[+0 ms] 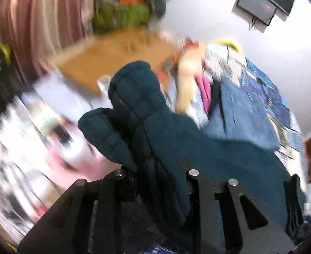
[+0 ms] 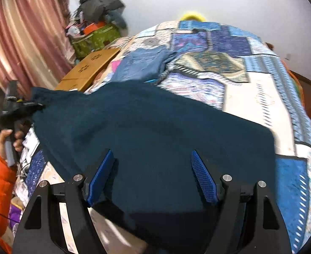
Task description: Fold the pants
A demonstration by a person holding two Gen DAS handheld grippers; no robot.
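The dark teal fleece pants (image 2: 147, 127) lie spread across the near part of the patchwork quilt (image 2: 257, 105) on the bed. My right gripper (image 2: 153, 169) is open, its blue pads (image 2: 204, 177) apart just above the near edge of the pants, holding nothing. My left gripper (image 1: 157, 175) is shut on a bunched end of the pants (image 1: 147, 114), which rises in folds in front of its camera. The left gripper also shows in the right wrist view (image 2: 20, 108), held by a hand at the pants' far left corner, lifted off the bed.
A folded blue garment (image 2: 142, 65) lies on the quilt beyond the pants. A cardboard box (image 2: 90, 69) stands at the bed's left side, with a green bag (image 2: 94, 40) and pink curtains (image 2: 22, 48) behind. The left wrist view is motion-blurred.
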